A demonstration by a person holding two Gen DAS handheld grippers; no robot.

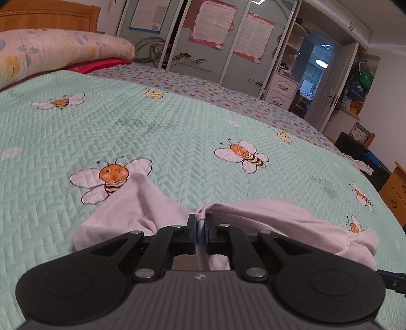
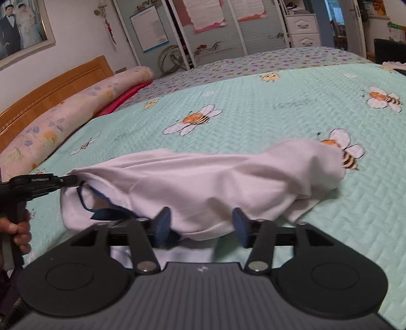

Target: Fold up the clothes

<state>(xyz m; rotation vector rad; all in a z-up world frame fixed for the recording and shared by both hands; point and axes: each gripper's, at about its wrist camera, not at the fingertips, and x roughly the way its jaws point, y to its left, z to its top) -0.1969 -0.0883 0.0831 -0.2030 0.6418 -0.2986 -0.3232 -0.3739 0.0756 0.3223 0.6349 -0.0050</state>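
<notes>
"SWEET WEDDING" in dark capitals under cursive script and red hearts: decal on wardrobe door (image 1: pixel 195 66). Cursive decal on next door (image 1: pixel 256 83) unreadable. Pink posters (image 1: pixel 213 22) and blue-framed sheet (image 1: pixel 147 15) on wardrobe carry printed lines, too small to read. Faint grey lettering on quilt (image 1: pixel 144 121) cannot be made out. Raised brand word on side of left gripper (image 2: pixel 40 179), too blurred to read. Partial letters above wardrobe top (image 2: pixel 148 7), unclear.
</notes>
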